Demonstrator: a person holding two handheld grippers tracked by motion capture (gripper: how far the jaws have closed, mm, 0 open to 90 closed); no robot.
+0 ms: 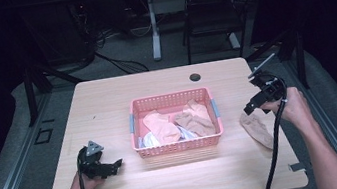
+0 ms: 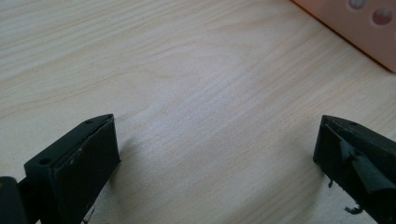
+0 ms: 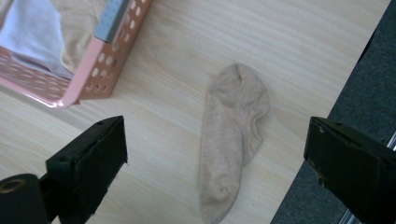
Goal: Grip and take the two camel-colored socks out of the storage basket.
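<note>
A pink perforated basket (image 1: 179,146) stands mid-table with several socks in it, pink, tan and white (image 1: 161,126). One beige sock (image 1: 257,129) lies flat on the wood right of the basket, near the table's right edge; the right gripper view shows this beige sock (image 3: 233,135) lengthwise between the jaws. My right gripper (image 1: 252,107) hovers above it, open and holding nothing. My left gripper (image 1: 111,167) rests low over bare wood left of the basket's front corner (image 2: 369,32), open and holding nothing.
The wooden table (image 1: 108,108) has a dark cable hole (image 1: 195,77) at the back. Grey floor (image 3: 369,84) lies just past the right edge beside the sock. A black chair (image 1: 215,11) and another desk's leg (image 1: 153,26) stand behind the table.
</note>
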